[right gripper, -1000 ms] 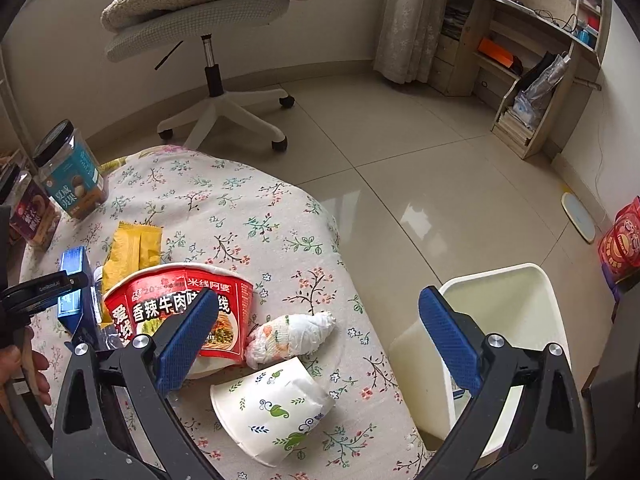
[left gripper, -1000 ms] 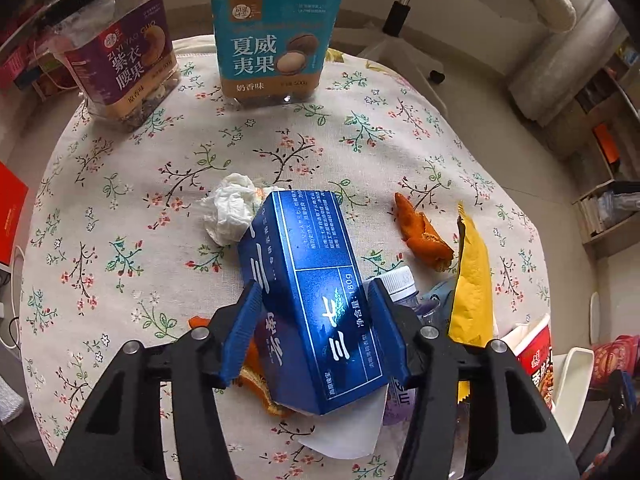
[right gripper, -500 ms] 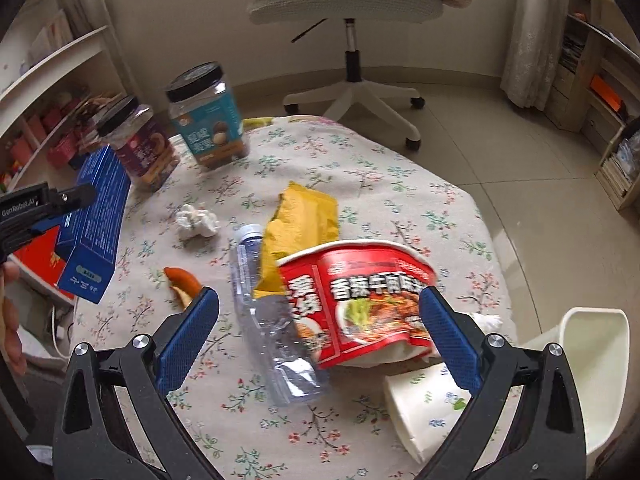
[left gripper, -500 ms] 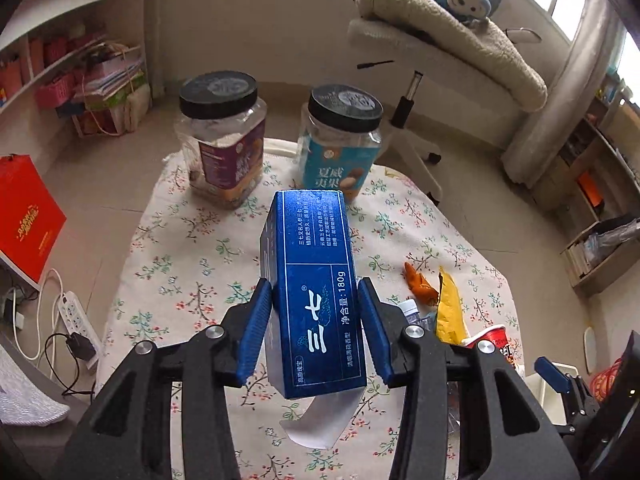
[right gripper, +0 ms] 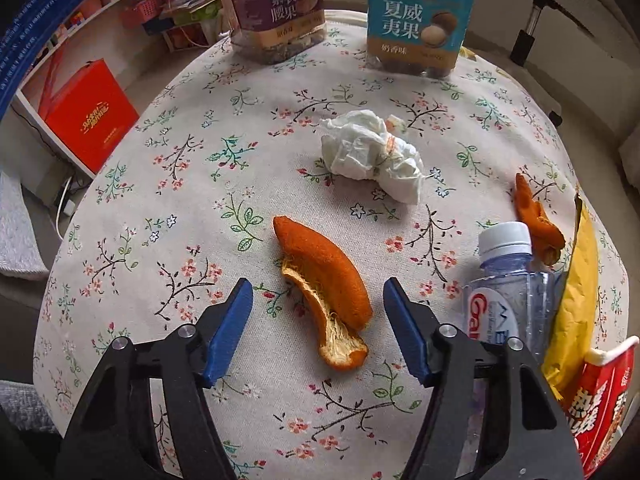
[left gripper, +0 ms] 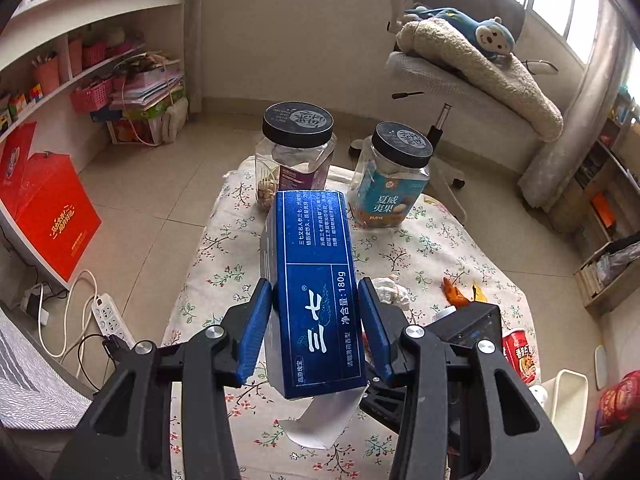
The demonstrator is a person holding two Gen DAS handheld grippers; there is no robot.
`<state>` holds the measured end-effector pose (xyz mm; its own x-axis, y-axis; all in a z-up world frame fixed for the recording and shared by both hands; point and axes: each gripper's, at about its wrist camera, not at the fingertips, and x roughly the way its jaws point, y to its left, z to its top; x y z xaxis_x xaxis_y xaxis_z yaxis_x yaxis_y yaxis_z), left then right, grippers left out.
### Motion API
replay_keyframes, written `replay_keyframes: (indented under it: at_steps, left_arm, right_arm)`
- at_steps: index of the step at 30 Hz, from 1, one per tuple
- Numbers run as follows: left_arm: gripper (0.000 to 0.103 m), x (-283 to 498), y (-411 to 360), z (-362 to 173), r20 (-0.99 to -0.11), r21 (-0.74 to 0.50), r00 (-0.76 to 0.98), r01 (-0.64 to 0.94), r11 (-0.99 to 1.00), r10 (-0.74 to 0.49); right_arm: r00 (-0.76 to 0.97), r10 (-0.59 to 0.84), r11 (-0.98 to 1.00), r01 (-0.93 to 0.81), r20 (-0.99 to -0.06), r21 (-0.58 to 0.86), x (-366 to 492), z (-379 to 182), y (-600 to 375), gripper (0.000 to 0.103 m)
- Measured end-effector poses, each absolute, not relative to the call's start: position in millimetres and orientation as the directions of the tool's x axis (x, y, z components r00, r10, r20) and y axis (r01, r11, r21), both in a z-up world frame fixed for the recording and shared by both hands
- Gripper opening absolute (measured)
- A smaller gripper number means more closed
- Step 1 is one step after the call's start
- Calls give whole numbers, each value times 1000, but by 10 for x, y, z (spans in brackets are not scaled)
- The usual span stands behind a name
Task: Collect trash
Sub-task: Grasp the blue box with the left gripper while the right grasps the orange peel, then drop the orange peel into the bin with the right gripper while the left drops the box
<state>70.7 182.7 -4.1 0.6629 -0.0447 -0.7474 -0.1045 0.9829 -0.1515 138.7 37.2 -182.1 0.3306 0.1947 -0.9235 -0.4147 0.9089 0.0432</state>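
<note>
Left gripper (left gripper: 316, 326) clamped on blue toothpaste box (left gripper: 316, 280), both blue pads pressed to its long sides, box held up in frame centre above the table, white flap hanging from its lower end. Right gripper (right gripper: 318, 326) wide open, low over floral tablecloth (right gripper: 192, 184), pads either side of the big orange peel (right gripper: 326, 280) at lower centre, neither pad touching it.

Right wrist view: crumpled tissue (right gripper: 372, 156) above the peel, apart from it. Second orange peel (right gripper: 534, 218) at right edge, just beside white-capped plastic bottle (right gripper: 510, 280) lying at lower right. Yellow wrapper (right gripper: 578, 280) against bottle's right side, red noodle cup (right gripper: 600, 396) in lower right corner. Purple-label jar (right gripper: 280, 4) and teal-label jar (right gripper: 418, 16) upright at top of frame, at the table's far edge.

Left wrist view: white bin (left gripper: 568, 404) on floor at lower right, beyond the table edge. Red gift box (left gripper: 44, 208) at left, office chair (left gripper: 460, 76) with a blanket upper right
</note>
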Motion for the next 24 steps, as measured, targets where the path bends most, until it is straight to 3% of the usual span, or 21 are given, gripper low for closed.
replay_keyframes:
  at_steps: [2,3,4,11,24]
  left_arm:
    - [45,698,1826,-43,-747,-150,664,-103,983,-44]
    - [45,703,1818,-51,-748,-148,662,-101,984,-44]
    - [45,708,1817,-59,-750,-148,660,-102,984,-45]
    - [45,703,1786,-104,-754,-171,654,-97,980,-67]
    - [45,425,1065,-188,-724,-130,679,43,991,-125]
  right_arm:
    - [358,192,907,-421,-914,25,1387,-1798,385,44]
    - [345,207,908,-417,-916,48,1392,-1781,365,20]
    - [338,220,912,-404,-915,70,1390,-1751,335,16]
    - [455,245,942,-320,-856,99,1110,-1168,-34,14]
    - [681,1,998,-48,-732,-43,425,-467,-877,14]
